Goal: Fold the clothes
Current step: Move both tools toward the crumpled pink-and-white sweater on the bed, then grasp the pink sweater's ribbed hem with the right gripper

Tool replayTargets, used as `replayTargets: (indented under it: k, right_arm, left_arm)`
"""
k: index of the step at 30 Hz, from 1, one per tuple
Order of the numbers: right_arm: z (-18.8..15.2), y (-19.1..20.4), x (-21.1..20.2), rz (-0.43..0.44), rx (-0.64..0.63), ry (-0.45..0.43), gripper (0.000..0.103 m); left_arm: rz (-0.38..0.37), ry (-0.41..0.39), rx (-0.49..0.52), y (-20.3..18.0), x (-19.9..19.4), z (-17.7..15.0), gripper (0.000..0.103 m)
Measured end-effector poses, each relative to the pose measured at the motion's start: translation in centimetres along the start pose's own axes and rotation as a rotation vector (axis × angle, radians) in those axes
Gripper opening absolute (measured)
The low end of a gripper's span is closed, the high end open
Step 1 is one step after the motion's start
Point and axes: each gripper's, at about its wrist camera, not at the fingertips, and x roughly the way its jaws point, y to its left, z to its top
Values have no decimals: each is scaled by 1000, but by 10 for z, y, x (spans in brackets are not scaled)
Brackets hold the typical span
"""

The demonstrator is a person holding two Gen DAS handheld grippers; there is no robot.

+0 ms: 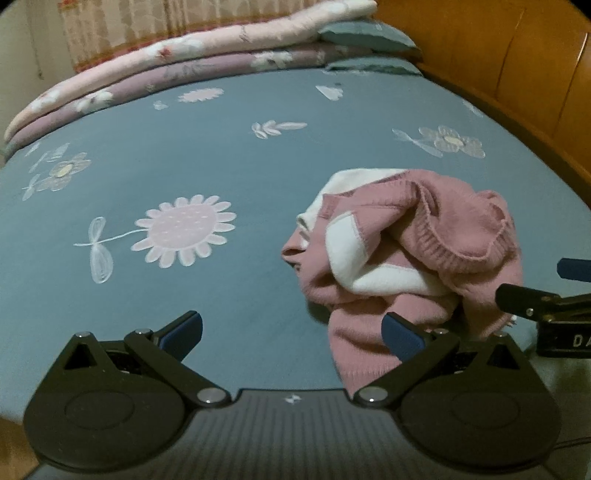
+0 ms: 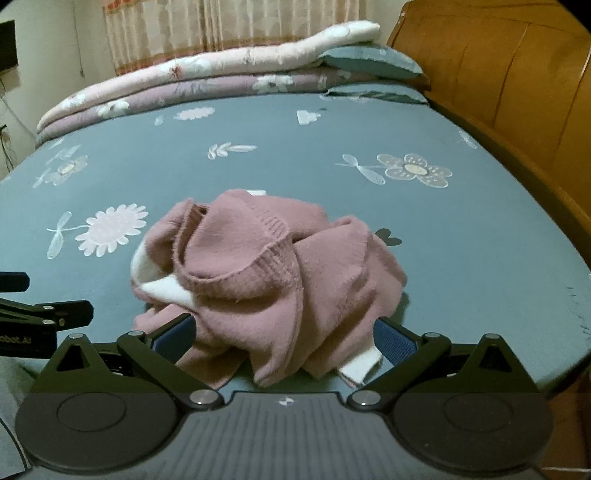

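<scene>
Near the bed's [image 2: 461,229] front edge, the pink sweater [image 2: 266,280] lies crumpled at 12 o'clock of the right gripper [image 2: 284,332]. Both it and the left gripper [image 1: 291,332] gape wide, holding nothing. Pinch 2 hem corners, I'd say, then spread flat.

Blue floral bed [image 2: 258,177], wooden headboard [image 2: 498,74], curtained window [image 2: 229,29].

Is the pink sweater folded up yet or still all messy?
Still messy. The sweater sits in a crumpled heap on the bed, with its ribbed hem twisted on top and white parts poking out.
</scene>
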Motion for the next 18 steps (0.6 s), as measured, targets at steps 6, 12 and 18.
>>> replayTargets:
  k: [6,12,18]
  right_arm:
    - [6,-5,12,27,19,33,103]
    - [11,-9,24,53,37,66,103]
    - [14,-9,30,59,33,84,103]
  left_arm:
    - [-31,28,5,-3,24,13,102]
    - [-43,46,3,-5,34,19,102]
    - [-44,62,-8,-5,41,21,102]
